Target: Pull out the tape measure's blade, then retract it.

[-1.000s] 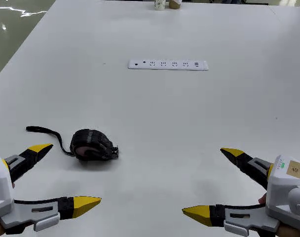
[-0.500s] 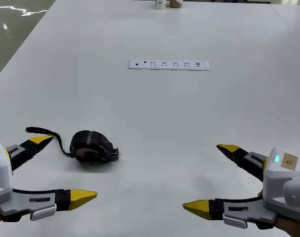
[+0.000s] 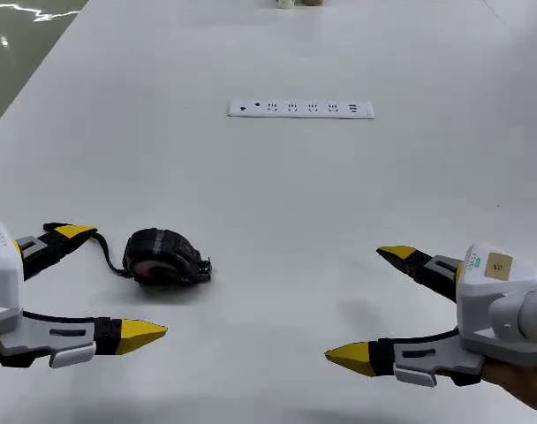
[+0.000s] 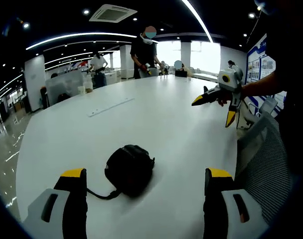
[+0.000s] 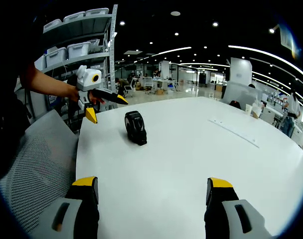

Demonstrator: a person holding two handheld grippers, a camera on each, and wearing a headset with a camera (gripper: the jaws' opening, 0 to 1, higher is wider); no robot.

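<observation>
A black tape measure [image 3: 165, 257] lies on its side on the white table, its black wrist strap [image 3: 103, 249] trailing to the left. It shows in the left gripper view [image 4: 130, 169] and the right gripper view [image 5: 135, 127] too. My left gripper [image 3: 109, 284] stands open just left of the tape measure, one yellow tip near the strap, apart from it [image 4: 144, 177]. My right gripper [image 3: 374, 305] stands open at the lower right, well away from the tape measure, with nothing between its jaws [image 5: 152, 185]. The blade is fully inside the case.
A white power strip [image 3: 300, 109] lies flat at the table's middle far side. Two small cups [image 3: 297, 3] stand at the far edge. A mesh chair back [image 5: 37, 164] is near the table's edge. People stand in the background.
Both grippers have drifted slightly inward and forward; the left one's upper tip now lies by the strap. The tape measure has not moved; the head camera has shifted a little.
</observation>
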